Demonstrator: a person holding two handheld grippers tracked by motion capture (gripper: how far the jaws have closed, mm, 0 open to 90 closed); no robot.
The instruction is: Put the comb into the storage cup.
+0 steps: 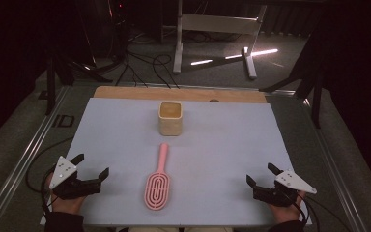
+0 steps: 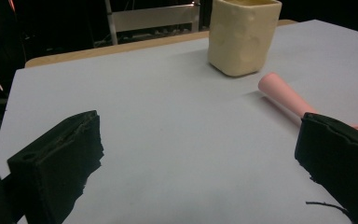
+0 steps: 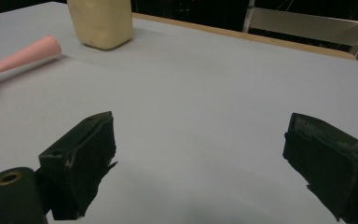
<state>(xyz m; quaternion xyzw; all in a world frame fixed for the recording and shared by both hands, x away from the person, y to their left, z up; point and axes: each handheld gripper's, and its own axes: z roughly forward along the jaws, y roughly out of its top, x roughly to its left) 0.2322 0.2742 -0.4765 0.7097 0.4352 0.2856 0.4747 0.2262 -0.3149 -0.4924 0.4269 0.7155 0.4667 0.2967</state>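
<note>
While both grippers' jaws stand wide and empty, the cream cup (image 1: 170, 118) stands upright beyond the pink brush (image 1: 158, 181).

The room is lying dim and the high view is looking slightly soft and grainy, with the surroundings sinking into near-black. The pale grey-blue worktop (image 1: 222, 145) is catching most of the light and reading evenly lit, without glare. Bright streaks are glinting on the floor beyond, near a white metal stand (image 1: 212, 29). The cream-coloured square cup (image 1: 170, 118) is throwing only a faint, short shadow. In the left gripper view the black claws at the bottom are showing as blurred, detail-poor masses, while the pink plastic hairbrush handle (image 2: 284, 95) is casting a soft shadow beside itself. The right gripper view is looking similarly muted, its far background falling dark.
</note>
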